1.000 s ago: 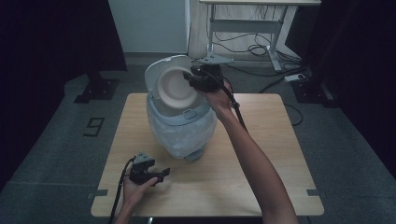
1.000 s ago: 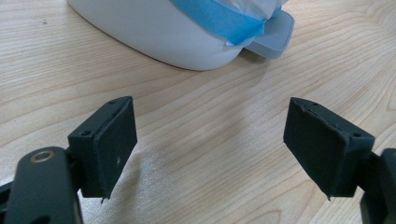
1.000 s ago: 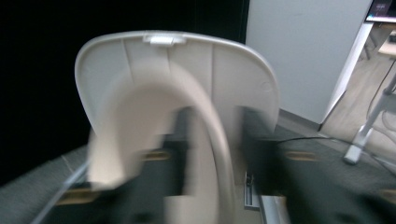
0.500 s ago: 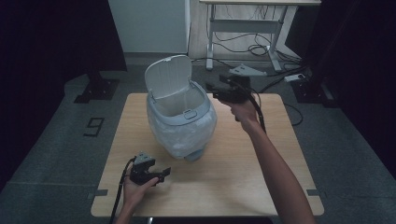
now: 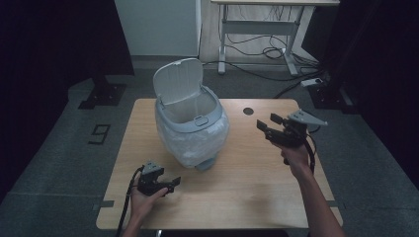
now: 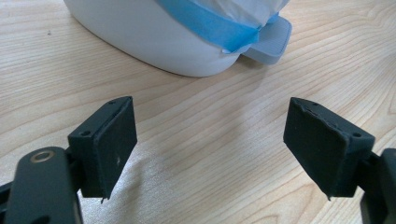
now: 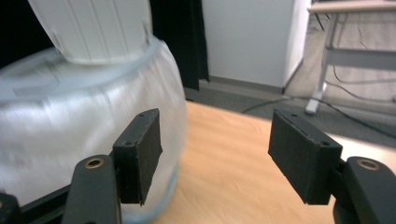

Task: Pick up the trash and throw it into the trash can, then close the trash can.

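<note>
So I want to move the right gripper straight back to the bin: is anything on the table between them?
No. In the high view, only bare table lies between the right gripper and the bin; its fingers are open and empty.

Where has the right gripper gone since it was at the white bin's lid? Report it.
Yes: the right gripper has moved right and toward the person, away from the white bin, jaws just opening, empty.

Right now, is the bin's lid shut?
No. In the high view the lid stands tilted up at the back of the bin, leaving its bag-lined mouth open.
</note>
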The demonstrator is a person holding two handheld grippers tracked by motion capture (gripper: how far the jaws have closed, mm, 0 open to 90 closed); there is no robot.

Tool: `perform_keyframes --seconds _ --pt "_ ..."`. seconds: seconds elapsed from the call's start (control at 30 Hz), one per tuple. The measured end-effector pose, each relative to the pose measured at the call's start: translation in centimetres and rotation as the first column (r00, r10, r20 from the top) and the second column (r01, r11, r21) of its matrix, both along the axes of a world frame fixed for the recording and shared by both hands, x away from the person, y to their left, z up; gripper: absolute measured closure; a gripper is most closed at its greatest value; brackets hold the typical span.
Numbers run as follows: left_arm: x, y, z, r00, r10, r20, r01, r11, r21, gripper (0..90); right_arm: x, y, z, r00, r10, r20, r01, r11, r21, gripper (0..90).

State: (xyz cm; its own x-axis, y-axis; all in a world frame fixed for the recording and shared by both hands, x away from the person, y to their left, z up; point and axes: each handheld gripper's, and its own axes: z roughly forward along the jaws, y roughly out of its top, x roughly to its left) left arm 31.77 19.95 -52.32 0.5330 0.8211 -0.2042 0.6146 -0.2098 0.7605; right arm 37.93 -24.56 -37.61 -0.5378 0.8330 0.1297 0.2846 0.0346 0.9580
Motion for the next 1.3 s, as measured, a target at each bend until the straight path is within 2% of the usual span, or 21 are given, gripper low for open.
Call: perform_keyframes --seconds 0.03,0.07,0.13,0.17,0.2,0.23,0.27,0.33,0.37,0.4,0.53,0.63,0.73,0.97,1.13,1.27,1.3 --pt "0.0 0.0 0.0 1.0000 0.000 -0.001 0.000 1.0000 0.001 17.1 -0.4 -0.5 -0.7 0.9999 -0.004 -0.010 0.004 1.0000 0.002 33.8" --pt "0.0 0.0 0.0 1.0000 0.000 -0.001 0.000 1.0000 0.001 17.1 -0.4 -0.5 -0.7 0.9999 -0.004 -0.010 0.004 1.0000 0.002 33.8" --pt "0.0 0.0 0.0 1.0000 0.001 0.000 -0.001 1.0000 0.003 17.1 -1.2 -1.4 -2.1 0.9995 -0.013 -0.027 0.013 0.9999 -0.006 33.8" --pt "0.0 0.0 0.0 1.0000 0.002 -0.001 -0.002 1.0000 0.002 17.1 -1.9 -2.1 -3.4 0.9986 -0.020 -0.048 0.019 0.9996 -0.022 33.8" --pt "0.0 0.0 0.0 1.0000 0.003 0.002 -0.003 1.0000 0.004 17.1 -2.3 -2.4 -4.1 0.9981 -0.020 -0.058 0.018 0.9994 -0.031 33.7" --pt "0.0 0.0 0.0 1.0000 0.003 0.002 -0.003 1.0000 0.004 17.1 -2.3 -2.4 -4.1 0.9981 -0.020 -0.058 0.018 0.9994 -0.031 33.7" --pt "0.0 -0.1 0.0 1.0000 0.004 0.001 -0.004 1.0000 0.005 17.1 -3.0 -2.8 -5.5 0.9967 -0.021 -0.078 0.018 0.9988 -0.046 33.7" --pt "-0.1 -0.1 0.0 1.0000 0.004 0.002 -0.004 1.0000 0.005 17.1 -3.3 -2.9 -5.9 0.9963 -0.020 -0.084 0.016 0.9986 -0.050 33.7" --pt "-0.1 -0.1 0.0 1.0000 0.005 0.002 -0.005 1.0000 0.005 17.1 -3.9 -3.1 -7.0 0.9949 -0.022 -0.098 0.017 0.9984 -0.055 33.7" --pt "-0.1 -0.1 0.0 1.0000 0.005 0.002 -0.005 1.0000 0.005 17.1 -3.9 -3.1 -7.0 0.9949 -0.022 -0.098 0.017 0.9984 -0.055 33.7" --pt "-0.1 0.0 0.1 0.9999 0.008 0.007 -0.008 1.0000 0.005 17.1 -4.7 -3.6 -9.5 0.9895 -0.023 -0.142 0.015 0.9983 -0.057 33.7" --pt "-0.2 0.0 0.2 0.9998 0.015 0.016 -0.015 0.9999 -0.004 16.5 -4.8 -4.0 -10.4 0.9864 -0.032 -0.161 0.025 0.9985 -0.048 33.8" --pt "-0.2 0.2 0.4 0.9994 0.021 0.029 -0.021 0.9995 -0.022 15.3 -4.9 -4.2 -10.6 0.9863 -0.036 -0.161 0.026 0.9977 -0.063 33.8" --pt "-0.3 0.6 1.0 0.9974 0.048 0.055 -0.045 0.9980 -0.044 14.1 -5.1 -4.5 -11.2 0.9836 -0.040 -0.176 0.031 0.9979 -0.058 33.8" --pt "-0.4 0.8 1.9 0.9955 0.053 0.078 -0.048 0.9971 -0.059 14.3 -5.5 -4.6 -11.9 0.9810 -0.048 -0.188 0.036 0.9971 -0.067 33.8" --pt "-0.2 1.2 3.5 0.9910 0.068 0.115 -0.061 0.9958 -0.069 14.5 -5.6 -4.9 -12.3 0.9788 -0.055 -0.197 0.043 0.9970 -0.065 33.8" --pt "-0.2 1.2 3.5 0.9910 0.068 0.115 -0.061 0.9958 -0.069 14.5 -5.6 -4.9 -12.3 0.9788 -0.055 -0.197 0.043 0.9970 -0.065 33.8"
